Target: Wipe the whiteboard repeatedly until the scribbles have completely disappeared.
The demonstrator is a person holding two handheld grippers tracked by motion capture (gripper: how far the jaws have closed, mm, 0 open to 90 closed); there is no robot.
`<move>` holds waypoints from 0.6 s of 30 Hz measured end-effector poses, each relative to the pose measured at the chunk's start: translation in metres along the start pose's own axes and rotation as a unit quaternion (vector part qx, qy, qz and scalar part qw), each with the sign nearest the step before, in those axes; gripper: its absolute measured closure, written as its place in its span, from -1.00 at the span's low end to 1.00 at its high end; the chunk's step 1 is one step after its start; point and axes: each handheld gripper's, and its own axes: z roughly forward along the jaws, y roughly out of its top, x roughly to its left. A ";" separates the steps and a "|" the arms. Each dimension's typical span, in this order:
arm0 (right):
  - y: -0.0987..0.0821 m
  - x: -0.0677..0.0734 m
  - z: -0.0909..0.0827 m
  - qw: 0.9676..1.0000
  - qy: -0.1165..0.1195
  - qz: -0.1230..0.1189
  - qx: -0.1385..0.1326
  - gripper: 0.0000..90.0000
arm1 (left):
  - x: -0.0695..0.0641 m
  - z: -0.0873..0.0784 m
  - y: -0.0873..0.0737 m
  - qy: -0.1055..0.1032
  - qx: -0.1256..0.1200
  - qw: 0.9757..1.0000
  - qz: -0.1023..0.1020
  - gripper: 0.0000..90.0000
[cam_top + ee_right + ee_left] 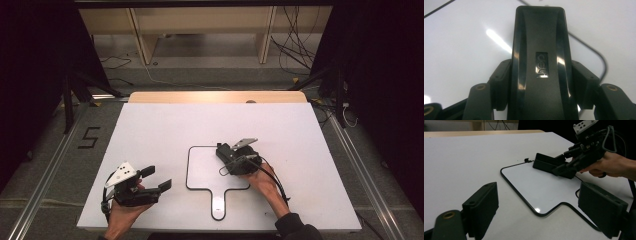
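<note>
A small whiteboard (207, 170) with a black rim and a short handle lies flat at the middle of the table. My right gripper (226, 152) is shut on a black eraser (223, 149), which rests over the board's far right corner. In the right gripper view the eraser (540, 50) sits between the two jaws of my right gripper (541, 75) above the whiteboard (461, 50). My left gripper (157, 177) hovers at the table's near left, open and holding nothing. From the left gripper view its own wide-apart jaws (539, 190) frame the whiteboard (534, 185) and the eraser (546, 162).
The white table top (150, 130) stretches around the board, with a wooden strip (215, 97) along its far edge. Behind it stand a wooden shelf (200, 30) and loose cables (295, 45) on the floor. A "5" mark (89, 137) sits on the floor at left.
</note>
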 end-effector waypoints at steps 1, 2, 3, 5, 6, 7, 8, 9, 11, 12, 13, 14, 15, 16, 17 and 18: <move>-0.002 0.006 -0.002 1.000 0.007 -0.007 0.001 -0.09 | 0.000 0.000 0.000 0.000 0.000 1.000 0.000 -0.65; -0.003 0.013 -0.003 1.000 0.013 -0.017 0.001 -0.09 | 0.000 0.000 0.000 0.000 0.002 1.000 0.000 -0.65; -0.004 0.019 -0.004 0.999 0.020 -0.027 -0.001 -0.09 | 0.000 0.001 0.000 0.000 0.001 1.000 -0.001 -0.65; -0.006 0.029 -0.005 0.999 0.030 -0.043 -0.001 -0.09 | -0.001 0.001 0.001 0.000 0.000 1.000 0.003 -0.65; -0.006 0.032 -0.006 0.998 0.033 -0.052 -0.002 -0.09 | -0.001 0.001 0.001 0.000 0.002 1.000 0.004 -0.65; -0.006 0.035 -0.006 0.998 0.035 -0.056 -0.002 -0.09 | -0.001 0.001 0.001 0.000 0.003 1.000 0.004 -0.65; -0.005 0.035 -0.006 0.998 0.036 -0.057 0.000 -0.09 | -0.001 0.002 0.000 0.001 0.003 1.000 0.003 -0.65; -0.004 0.033 -0.005 0.998 0.039 -0.055 -0.001 -0.09 | -0.001 0.002 0.000 0.001 0.003 1.000 0.002 -0.65; -0.001 0.026 -0.001 0.998 0.032 -0.045 -0.007 -0.09 | -0.001 0.001 0.001 0.001 0.000 1.000 0.001 -0.65; 0.001 0.020 0.002 0.999 0.025 -0.036 -0.008 -0.09 | -0.001 0.001 0.001 0.000 -0.001 1.000 0.001 -0.65; 0.004 0.013 0.004 0.999 0.018 -0.026 -0.006 -0.09 | -0.001 0.001 0.001 0.000 -0.001 1.000 0.001 -0.65; 0.006 0.005 0.005 1.000 0.012 -0.019 -0.005 -0.09 | 0.000 0.001 0.001 0.000 0.000 1.000 0.001 -0.65; 0.008 -0.004 0.007 1.000 0.003 -0.009 -0.003 -0.09 | 0.000 0.000 0.001 0.001 0.001 1.000 0.002 -0.65; 0.009 -0.011 0.008 1.000 -0.002 0.001 -0.003 -0.09 | 0.000 0.000 0.000 0.000 0.000 1.000 0.001 -0.65; 0.009 -0.015 0.008 1.000 -0.004 0.007 -0.001 -0.09 | 0.000 0.000 0.000 0.000 -0.001 1.000 -0.001 -0.65; 0.008 -0.019 0.008 1.000 -0.006 0.012 0.000 -0.09 | 0.000 0.000 0.000 0.000 -0.001 1.000 -0.001 -0.65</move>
